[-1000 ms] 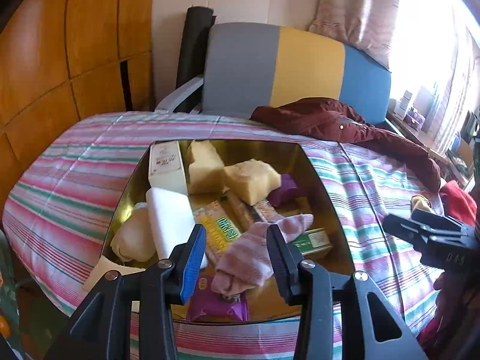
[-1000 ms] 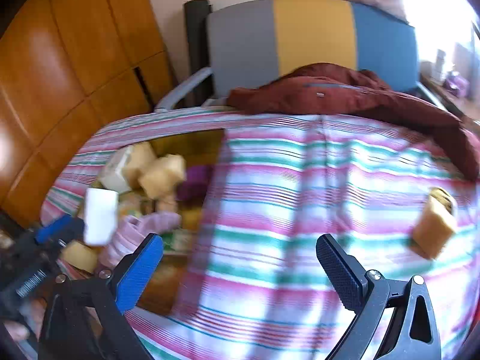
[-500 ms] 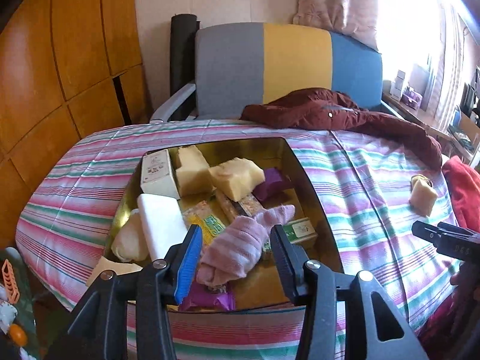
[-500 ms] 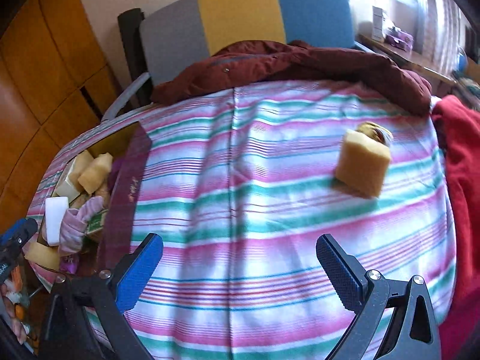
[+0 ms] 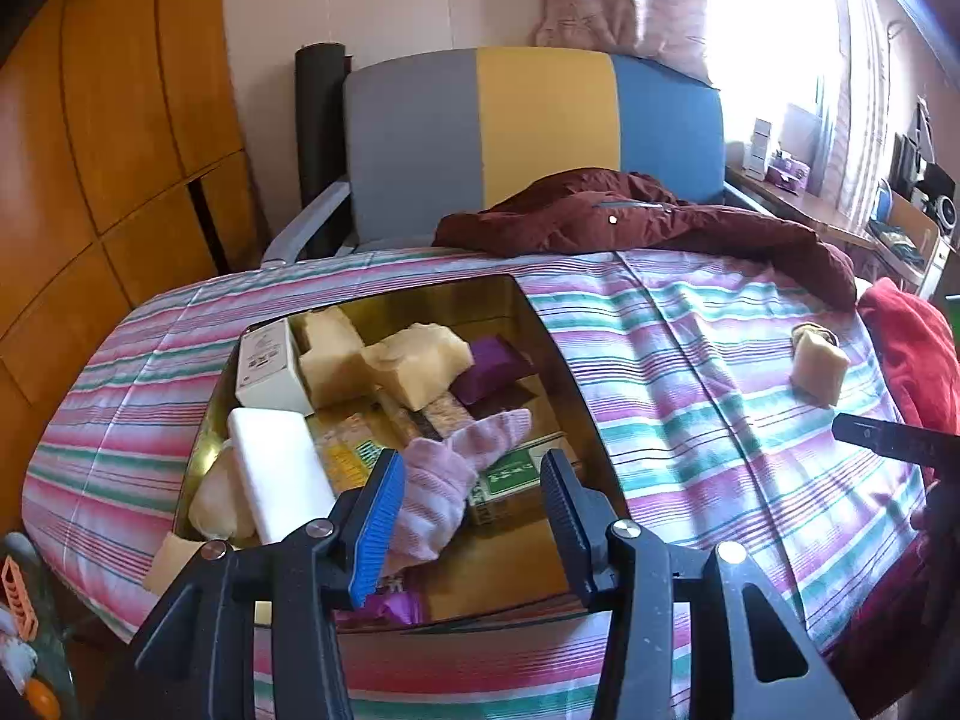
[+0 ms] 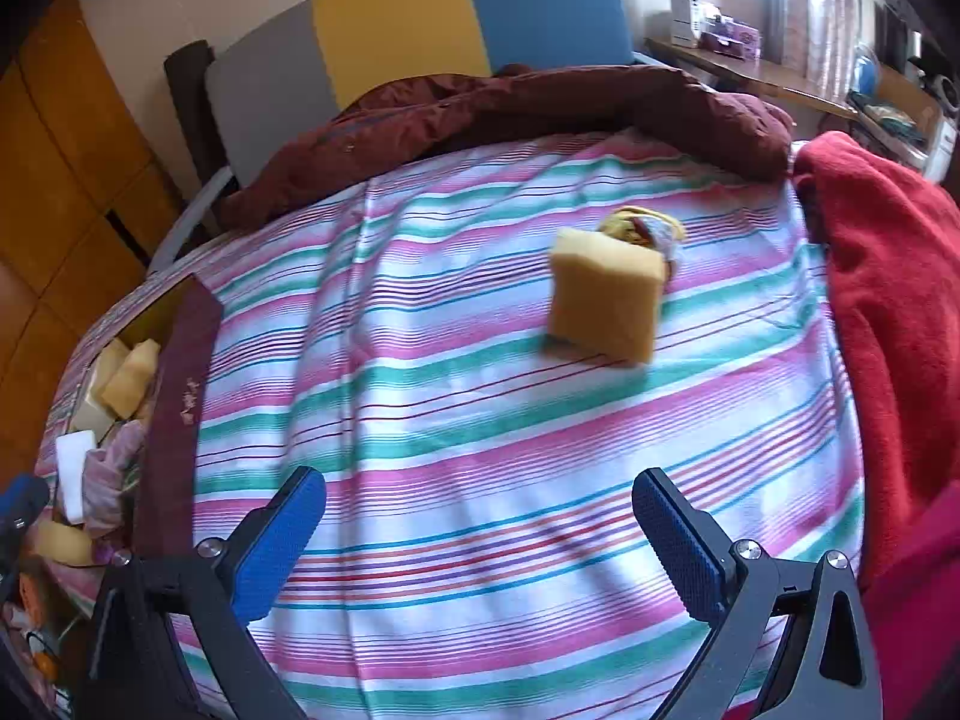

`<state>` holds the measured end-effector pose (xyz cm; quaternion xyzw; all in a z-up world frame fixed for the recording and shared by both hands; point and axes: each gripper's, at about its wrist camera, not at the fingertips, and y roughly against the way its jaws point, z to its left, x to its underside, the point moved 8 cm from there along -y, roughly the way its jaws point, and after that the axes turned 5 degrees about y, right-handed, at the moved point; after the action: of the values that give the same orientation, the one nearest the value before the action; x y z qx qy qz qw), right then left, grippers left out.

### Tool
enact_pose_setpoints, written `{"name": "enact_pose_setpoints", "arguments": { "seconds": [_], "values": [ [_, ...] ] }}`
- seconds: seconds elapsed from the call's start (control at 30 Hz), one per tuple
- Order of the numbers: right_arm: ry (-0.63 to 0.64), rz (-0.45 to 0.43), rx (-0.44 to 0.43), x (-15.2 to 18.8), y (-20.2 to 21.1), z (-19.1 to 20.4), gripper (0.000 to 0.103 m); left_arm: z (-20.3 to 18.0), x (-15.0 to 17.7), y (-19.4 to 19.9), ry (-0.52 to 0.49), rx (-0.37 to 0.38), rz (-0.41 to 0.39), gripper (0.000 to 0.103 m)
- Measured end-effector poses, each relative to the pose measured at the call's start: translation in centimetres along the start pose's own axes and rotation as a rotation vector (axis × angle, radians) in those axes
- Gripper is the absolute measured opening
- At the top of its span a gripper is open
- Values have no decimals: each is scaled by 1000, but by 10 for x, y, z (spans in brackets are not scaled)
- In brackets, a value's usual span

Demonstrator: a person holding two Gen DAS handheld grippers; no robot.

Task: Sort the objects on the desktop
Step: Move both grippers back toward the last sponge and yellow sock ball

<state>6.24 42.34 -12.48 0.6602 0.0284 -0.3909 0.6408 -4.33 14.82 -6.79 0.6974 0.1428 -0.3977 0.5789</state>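
Note:
A gold tin box [image 5: 558, 354] on the striped cloth holds yellow sponges [image 5: 417, 363], a white box [image 5: 267, 360], a white block [image 5: 276, 474], a purple packet [image 5: 489, 369], a green pack and a pink sock [image 5: 453, 474]. My left gripper [image 5: 471, 510] hangs open above the sock, not touching it. A yellow sponge [image 6: 606, 294] with a small wrapped item [image 6: 645, 228] behind it lies on the cloth at the right; it also shows in the left wrist view [image 5: 819, 363]. My right gripper [image 6: 477, 546] is open and empty, well short of that sponge.
A dark red jacket [image 6: 510, 114] lies along the far edge. A red blanket [image 6: 888, 300] lies at the right. A grey, yellow and blue chair back [image 5: 540, 132] stands behind. The box [image 6: 177, 396] is at the right wrist view's left edge.
My left gripper has risen and drawn back from the sock in the box. My right gripper has swung right, so the lone yellow sponge is now ahead of it.

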Motion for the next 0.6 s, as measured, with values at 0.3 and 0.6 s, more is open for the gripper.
{"name": "enact_pose_setpoints", "arguments": {
  "seconds": [0.3, 0.6],
  "values": [
    [-165, 47, -32, -1, -4, -34, 103, -24, -5, 0, -39, 67, -13, 47],
    [-340, 12, -12, -26, 10, -90, 103, -58, 10, -8, -78, 159, 55, 47]
  ]
}}
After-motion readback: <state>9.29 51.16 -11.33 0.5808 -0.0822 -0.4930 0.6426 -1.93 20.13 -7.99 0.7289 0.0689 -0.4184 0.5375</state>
